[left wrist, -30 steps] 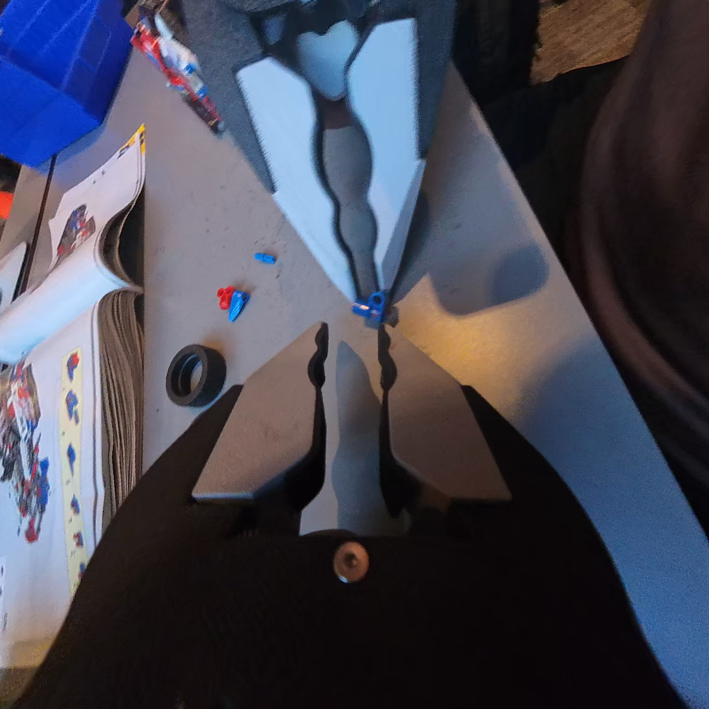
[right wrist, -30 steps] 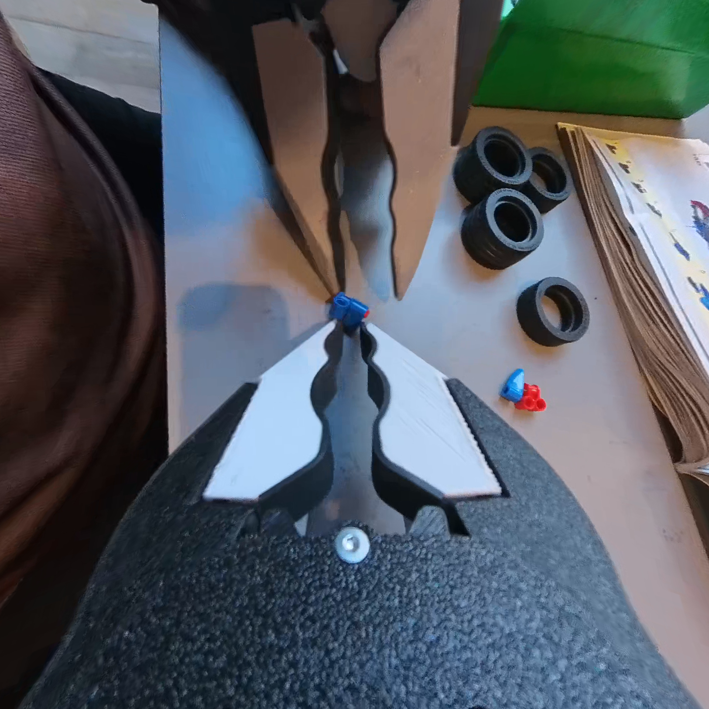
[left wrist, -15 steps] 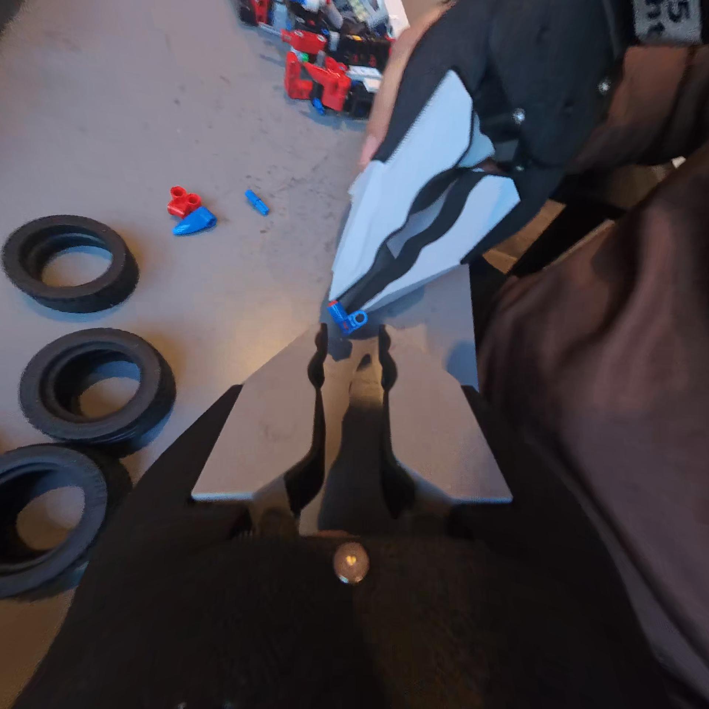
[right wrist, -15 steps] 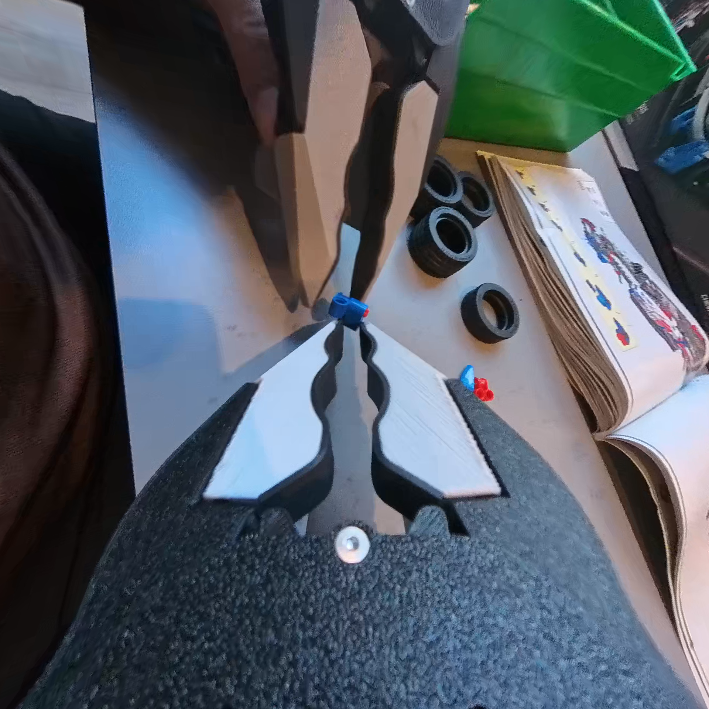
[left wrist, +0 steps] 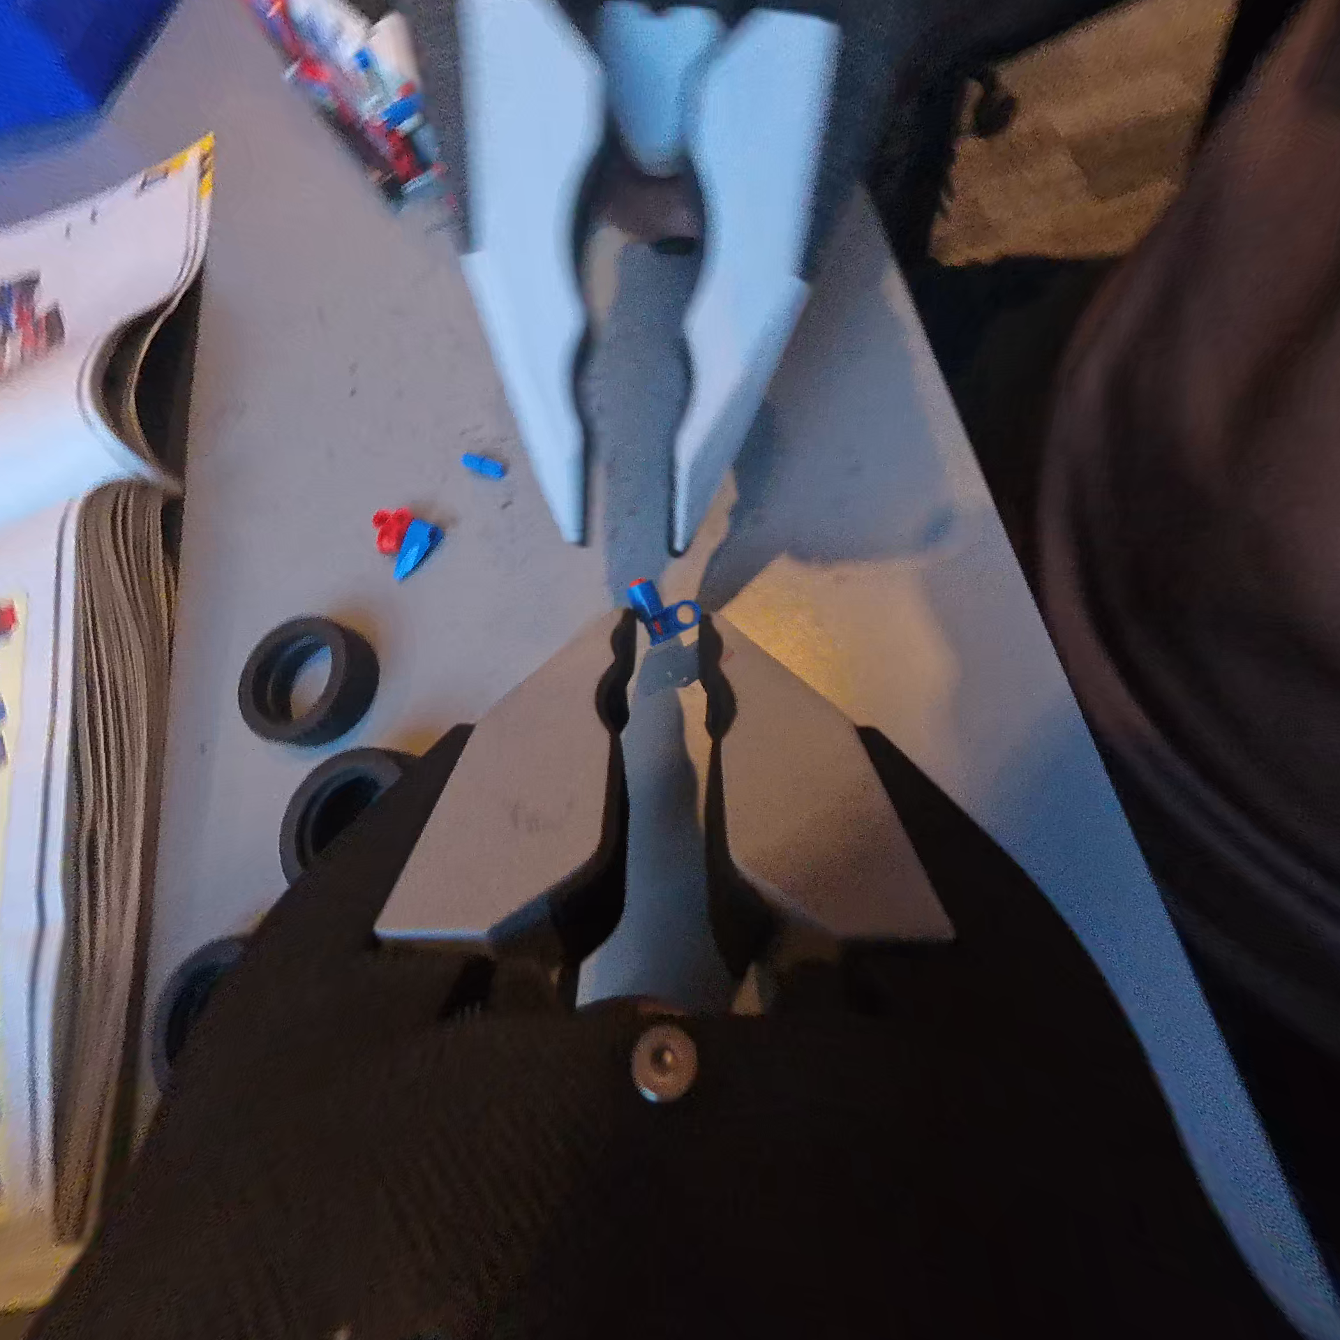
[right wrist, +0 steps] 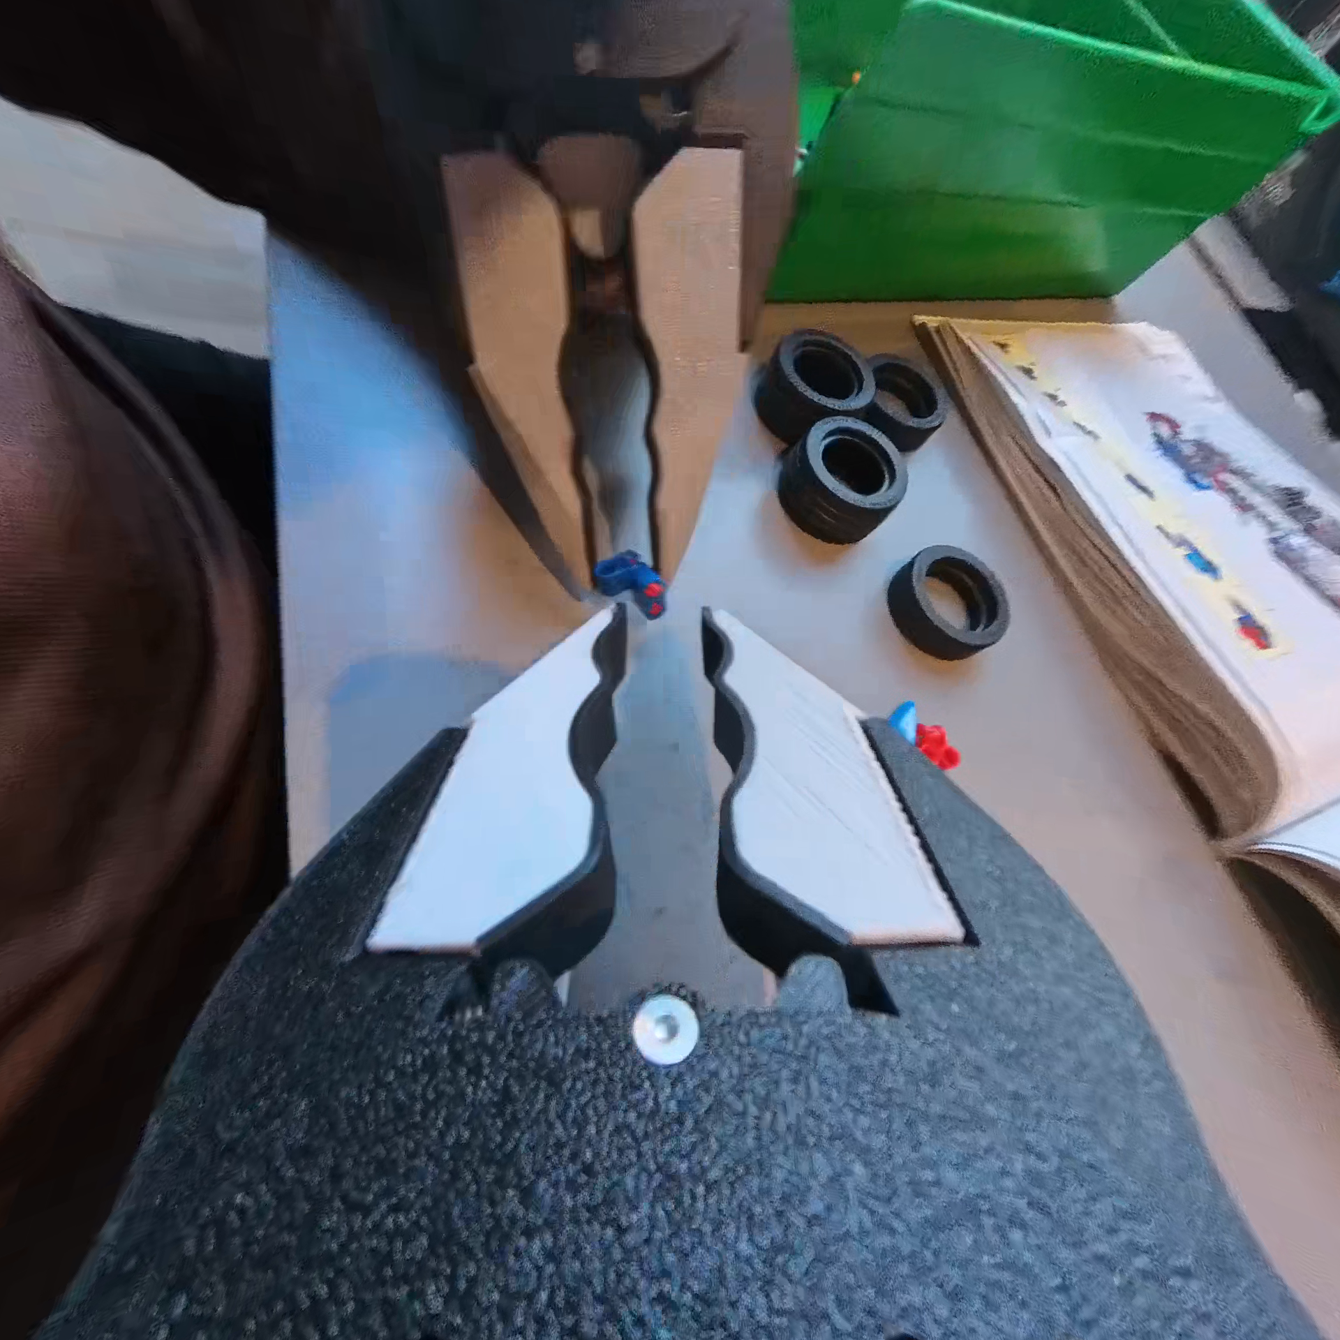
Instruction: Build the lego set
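Left gripper [left wrist: 663, 616]: tips pinch the blue connector [left wrist: 661, 616] just above the desk [left wrist: 304, 406].
Right gripper [right wrist: 661, 616]: released, tips parted just beside it.
Handling: probably light, rigid, slippery; pinch flat sides.

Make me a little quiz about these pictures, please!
1. True or false: the right gripper, the one with white fingers, is holding the small blue piece.
2. How many black tyres lie on the table in the right wrist view?
3. What stands behind the tyres, near the open booklet? A) a green bin B) a yellow cup C) a pink ball

Key
1. False: its fingers are apart and empty. The left gripper pinches the piece at its tips.
2. Four.
3. A.
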Tool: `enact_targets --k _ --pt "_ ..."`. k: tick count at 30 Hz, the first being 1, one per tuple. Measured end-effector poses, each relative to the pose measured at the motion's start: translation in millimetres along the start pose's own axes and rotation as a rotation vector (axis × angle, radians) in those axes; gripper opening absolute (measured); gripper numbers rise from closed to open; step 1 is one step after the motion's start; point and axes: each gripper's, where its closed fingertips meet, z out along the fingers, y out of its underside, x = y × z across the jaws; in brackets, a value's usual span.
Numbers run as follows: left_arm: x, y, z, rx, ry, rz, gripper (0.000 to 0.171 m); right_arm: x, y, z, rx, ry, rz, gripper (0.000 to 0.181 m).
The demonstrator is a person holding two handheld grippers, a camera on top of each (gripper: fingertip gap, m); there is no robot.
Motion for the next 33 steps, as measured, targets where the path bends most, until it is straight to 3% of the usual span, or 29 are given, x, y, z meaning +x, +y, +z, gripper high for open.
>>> enact_targets --k 4,8,11,14,17,20,23,33 --pt "14 4 -1 0.008 0.026 0.280 0.013 -11 0 -3 0.014 -0.169 0.111 0.028" --pt "24 -8 -1 0.036 0.026 0.424 0.014 -23 9 4 -0.066 -0.263 0.110 0.034" --pt "17 -8 3 -0.037 -0.075 0.589 0.014 -33 13 6 -0.108 -0.316 0.087 0.021" --pt "8 -2 5 -0.142 -0.196 0.776 0.014 -33 14 5 -0.112 -0.308 0.080 0.019" --pt "0 -7 1 -0.159 -0.342 0.900 0.013 -27 8 2 -0.063 -0.301 0.133 0.020" --pt "0 -19 -5 -0.114 -0.442 0.963 0.012 -19 -4 -6 0.032 -0.344 0.258 0.030" --pt "-2 -33 -10 -0.061 -0.541 1.001 0.012 -18 -23 -17 0.148 -0.438 0.388 0.026" --pt "-15 -42 -21 -0.016 -0.659 0.982 0.012 -5 -32 -25 0.241 -0.400 0.434 0.016"
